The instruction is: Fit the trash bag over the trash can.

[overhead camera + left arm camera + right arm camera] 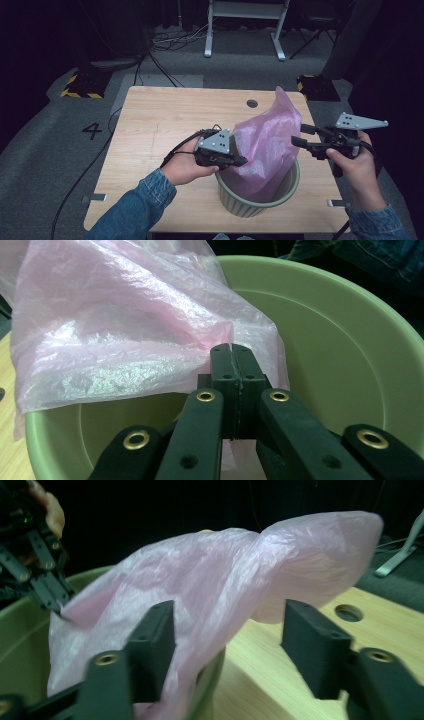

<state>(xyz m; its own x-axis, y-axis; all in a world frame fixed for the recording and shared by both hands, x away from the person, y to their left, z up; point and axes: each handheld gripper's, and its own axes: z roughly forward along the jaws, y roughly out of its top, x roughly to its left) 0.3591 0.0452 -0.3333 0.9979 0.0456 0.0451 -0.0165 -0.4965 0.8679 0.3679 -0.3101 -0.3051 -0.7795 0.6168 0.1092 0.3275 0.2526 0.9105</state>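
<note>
Left gripper (231, 351) pinches pink bag (125, 335); floor reads "4" (92, 130).

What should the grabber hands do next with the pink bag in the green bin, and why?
Probably the open right gripper should close on the thin pink plastic bag's free side. The left gripper is shut on one edge above the round green plastic bin, and the bag stands bunched up, not spread over the rim.

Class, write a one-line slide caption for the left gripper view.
Left tool, shut, pinches the pink plastic bag over the green bin.
</note>
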